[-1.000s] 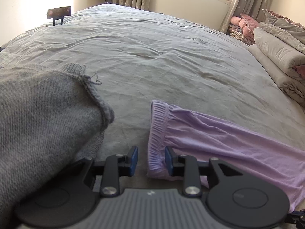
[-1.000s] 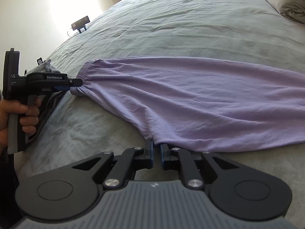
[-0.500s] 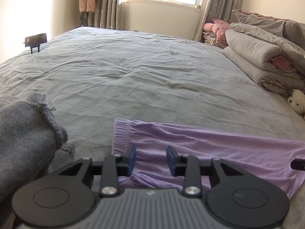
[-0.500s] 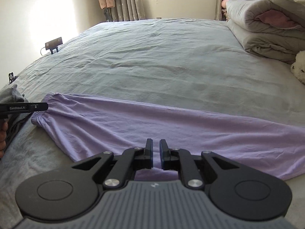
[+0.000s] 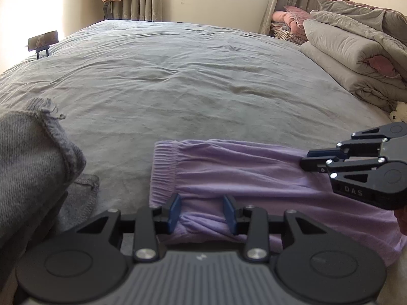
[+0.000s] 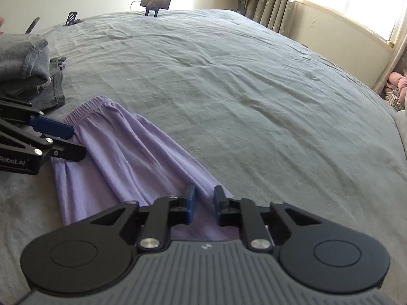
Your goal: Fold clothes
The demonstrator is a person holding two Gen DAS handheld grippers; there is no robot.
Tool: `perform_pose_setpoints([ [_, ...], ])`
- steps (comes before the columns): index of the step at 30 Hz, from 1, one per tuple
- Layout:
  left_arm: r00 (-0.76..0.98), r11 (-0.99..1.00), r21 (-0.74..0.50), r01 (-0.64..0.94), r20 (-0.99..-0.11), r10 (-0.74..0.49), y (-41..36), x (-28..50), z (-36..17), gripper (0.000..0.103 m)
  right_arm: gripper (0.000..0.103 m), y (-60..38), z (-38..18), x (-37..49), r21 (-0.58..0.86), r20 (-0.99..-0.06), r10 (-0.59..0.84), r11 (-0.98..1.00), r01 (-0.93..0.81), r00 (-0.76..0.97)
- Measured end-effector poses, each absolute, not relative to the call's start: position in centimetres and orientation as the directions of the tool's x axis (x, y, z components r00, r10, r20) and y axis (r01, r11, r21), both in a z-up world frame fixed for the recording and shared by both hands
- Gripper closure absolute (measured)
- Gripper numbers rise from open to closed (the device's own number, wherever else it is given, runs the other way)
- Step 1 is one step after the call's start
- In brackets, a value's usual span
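Lilac garment (image 5: 249, 175): laid flat on grey bed (image 5: 193, 86), elastic waistband end toward grey knit pile (image 5: 30, 157).
L gripper (image 5: 202, 212): jaws apart and opening; bunched lilac cloth seen betw. them, not pinched.
R gripper (image 6: 204, 204): jaws shown w/ gap, lilac fabric betw. them; clamping cannot be told.
Folded bedding (image 5: 356, 56) stacked at bed's far side.

Trousers (image 5: 254, 172) on bed (image 5: 190, 89); sweater (image 5: 30, 157) left.
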State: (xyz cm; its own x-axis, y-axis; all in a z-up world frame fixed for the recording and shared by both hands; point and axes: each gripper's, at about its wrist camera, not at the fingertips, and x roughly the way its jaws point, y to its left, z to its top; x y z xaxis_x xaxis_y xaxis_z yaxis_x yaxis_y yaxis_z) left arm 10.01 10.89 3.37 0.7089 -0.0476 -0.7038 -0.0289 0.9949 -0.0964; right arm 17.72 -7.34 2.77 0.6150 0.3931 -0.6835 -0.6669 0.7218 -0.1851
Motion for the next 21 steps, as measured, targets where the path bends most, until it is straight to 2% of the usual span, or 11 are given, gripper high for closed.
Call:
perform_pose_setpoints([
  [2, 0.703, 0.993, -0.115, -0.036, -0.709, -0.057, 11.3, 10.1, 3.4, 0.065, 0.103, -6.5, 2.2, 17.8, -0.22, -0.701, 0.367, 0.705, -0.674, 0.612],
  [7, 0.696, 0.99, -0.13, -0.044, -0.715, -0.063, 11.4, 10.2, 3.6, 0.065, 0.103, -7.7, 4.5, 17.2, -0.239, -0.596, 0.35, 0.782, -0.576, 0.723],
  [11, 0.698, 0.994, -0.106, -0.034, -0.714, -0.052, 11.2, 10.3, 3.5, 0.065, 0.103, -6.0, 1.7, 18.1, -0.301, -0.653, 0.289, 0.75, -0.59, 0.7],
  [14, 0.698, 0.993, -0.114, -0.035, -0.714, -0.057, 11.5, 10.5, 3.6, 0.064, 0.102, -5.3, 0.6, 18.3, -0.335, -0.64, 0.248, 0.762, -0.554, 0.727],
  [18, 0.698, 0.989, -0.139, -0.041, -0.712, -0.071, 12.0, 10.6, 3.8, 0.064, 0.1, -7.1, 2.9, 17.7, -0.312, -0.589, 0.236, 0.816, -0.487, 0.773],
  [21, 0.696, 0.987, -0.152, -0.044, -0.714, -0.079, 12.1, 10.6, 3.9, 0.063, 0.093, -11.2, 5.8, 16.0, -0.231, -0.551, 0.239, 0.877, -0.421, 0.8],
])
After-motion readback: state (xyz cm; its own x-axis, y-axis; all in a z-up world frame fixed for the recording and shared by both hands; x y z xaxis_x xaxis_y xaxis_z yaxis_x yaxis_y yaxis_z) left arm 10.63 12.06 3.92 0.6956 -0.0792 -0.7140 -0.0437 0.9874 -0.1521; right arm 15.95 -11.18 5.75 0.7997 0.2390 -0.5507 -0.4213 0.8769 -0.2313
